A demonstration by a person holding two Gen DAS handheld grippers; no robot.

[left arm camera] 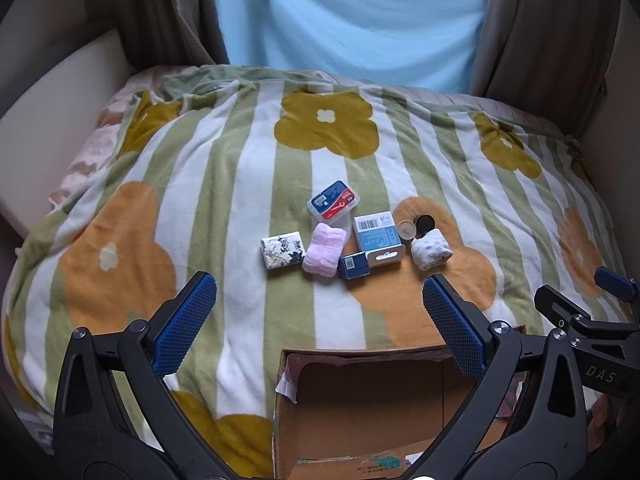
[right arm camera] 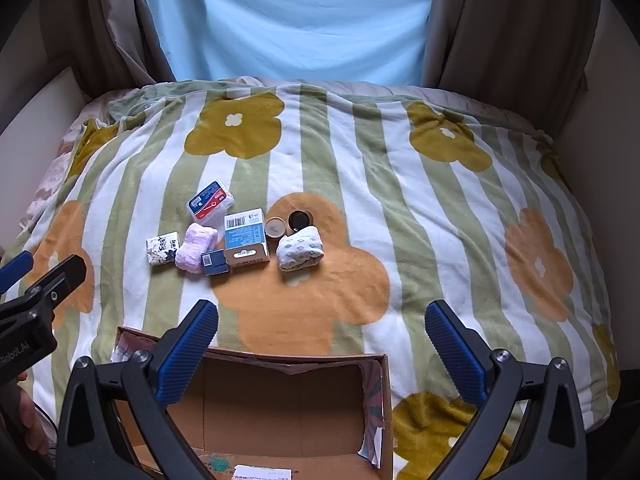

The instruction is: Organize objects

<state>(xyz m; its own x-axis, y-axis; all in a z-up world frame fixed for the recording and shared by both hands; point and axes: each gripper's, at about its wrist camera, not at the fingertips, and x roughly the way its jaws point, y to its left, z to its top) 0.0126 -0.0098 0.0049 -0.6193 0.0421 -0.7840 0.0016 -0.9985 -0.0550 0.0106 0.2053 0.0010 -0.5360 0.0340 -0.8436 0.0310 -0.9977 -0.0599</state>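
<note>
Cardboard box [right arm camera: 288, 400] sits near 2 socks, 2 cartons, 2 packets, 2 lids; both grippers' jaws spread.

Cardboard box [right arm camera: 288, 400]: open-topped, interior unobstructed. Blanket [right arm camera: 440, 240]: bare between box and item cluster, and wide to the right. Cluster: tissue pack [right arm camera: 162, 253], pink towel [right arm camera: 197, 253], blue-white carton [right arm camera: 245, 237] packed touching; rolled sock [right arm camera: 300, 253] just beside.

Soft daylight through blue curtain [left arm camera: 352, 20]; sharp centre, fisheye-bent, dark corners.

Striped floral blanket [right arm camera: 340, 168] carries small items and cardboard box [right arm camera: 280, 400].
</note>
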